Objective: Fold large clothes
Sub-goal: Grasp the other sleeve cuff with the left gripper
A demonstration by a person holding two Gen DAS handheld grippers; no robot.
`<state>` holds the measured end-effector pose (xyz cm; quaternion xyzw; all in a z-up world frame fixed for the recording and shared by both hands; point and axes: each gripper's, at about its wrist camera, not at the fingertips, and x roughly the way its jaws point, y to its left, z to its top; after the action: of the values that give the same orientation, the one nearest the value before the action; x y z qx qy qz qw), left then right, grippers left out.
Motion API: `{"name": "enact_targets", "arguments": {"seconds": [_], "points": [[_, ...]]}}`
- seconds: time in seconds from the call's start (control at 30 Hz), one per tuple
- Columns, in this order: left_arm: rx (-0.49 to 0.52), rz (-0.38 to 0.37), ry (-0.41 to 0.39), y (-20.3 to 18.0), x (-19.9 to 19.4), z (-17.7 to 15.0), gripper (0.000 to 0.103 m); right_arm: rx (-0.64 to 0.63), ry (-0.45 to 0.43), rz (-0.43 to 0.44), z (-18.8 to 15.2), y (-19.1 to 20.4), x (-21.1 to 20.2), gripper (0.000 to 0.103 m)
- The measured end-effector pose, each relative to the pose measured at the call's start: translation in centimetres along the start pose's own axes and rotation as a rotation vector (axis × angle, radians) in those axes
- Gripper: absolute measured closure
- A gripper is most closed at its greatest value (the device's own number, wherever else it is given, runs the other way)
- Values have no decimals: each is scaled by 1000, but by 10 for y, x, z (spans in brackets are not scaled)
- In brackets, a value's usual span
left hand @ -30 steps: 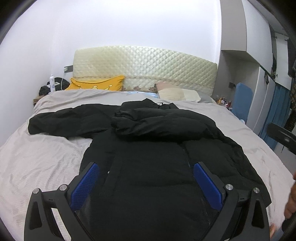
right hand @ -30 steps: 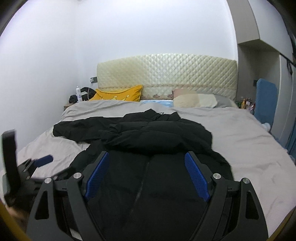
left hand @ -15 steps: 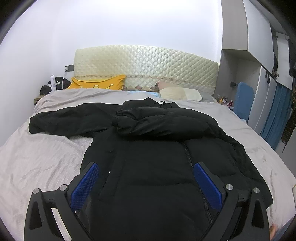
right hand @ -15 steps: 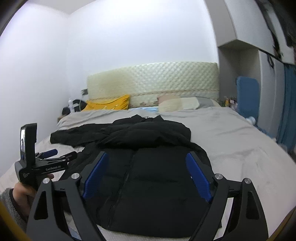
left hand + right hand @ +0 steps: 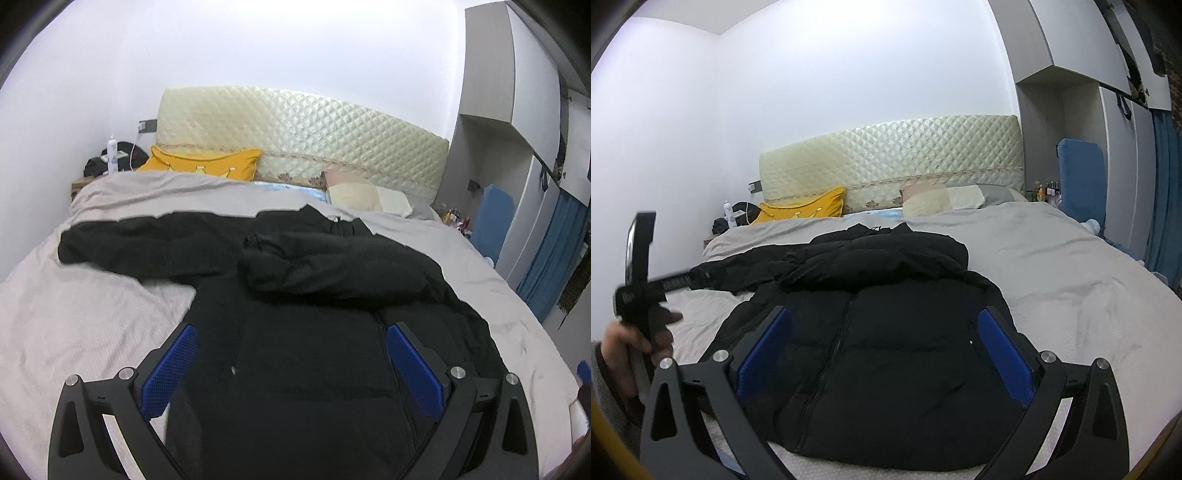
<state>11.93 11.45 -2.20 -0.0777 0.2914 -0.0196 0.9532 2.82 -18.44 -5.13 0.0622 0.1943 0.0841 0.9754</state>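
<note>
A large black puffer jacket (image 5: 306, 332) lies zipped, front up, on the grey bed (image 5: 74, 314). Its right sleeve is folded across the chest (image 5: 332, 266); its left sleeve (image 5: 140, 243) stretches out to the left. My left gripper (image 5: 291, 339) is open and empty above the jacket's lower body. In the right wrist view the jacket (image 5: 886, 332) lies just ahead. My right gripper (image 5: 884, 325) is open and empty above its hem. The left gripper (image 5: 639, 273), held in a hand, shows at that view's left edge.
A quilted cream headboard (image 5: 295, 136), a yellow pillow (image 5: 207, 166) and pale pillows (image 5: 365, 195) are at the bed's far end. A nightstand with a bottle (image 5: 110, 155) is far left. A blue chair (image 5: 491, 218), wardrobe and blue curtain (image 5: 554, 251) stand on the right.
My right gripper has pulled back and risen toward the bed's foot, so the jacket hem now shows. My left gripper has tilted slightly. The jacket has not moved.
</note>
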Motion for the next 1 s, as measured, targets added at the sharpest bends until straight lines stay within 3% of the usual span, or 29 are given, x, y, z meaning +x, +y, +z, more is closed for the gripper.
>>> {"name": "enact_targets", "arguments": {"seconds": [0.27,0.4,0.57,0.7,1.0], "points": [[0,45,-2,59,1,82,0,-5,-23,-10,-9,3,10,1],[16,134,-16,107,-5,138,0,-25,-13,-22,-14,9,19,1],[-59,180,12,181,12,172,0,14,36,-5,-19,8,36,1],[-104,215,66,240,40,165,0,8,68,-39,-25,9,50,1],[-327,203,160,362,122,101,0,-95,212,-161,-32,28,95,1]]}}
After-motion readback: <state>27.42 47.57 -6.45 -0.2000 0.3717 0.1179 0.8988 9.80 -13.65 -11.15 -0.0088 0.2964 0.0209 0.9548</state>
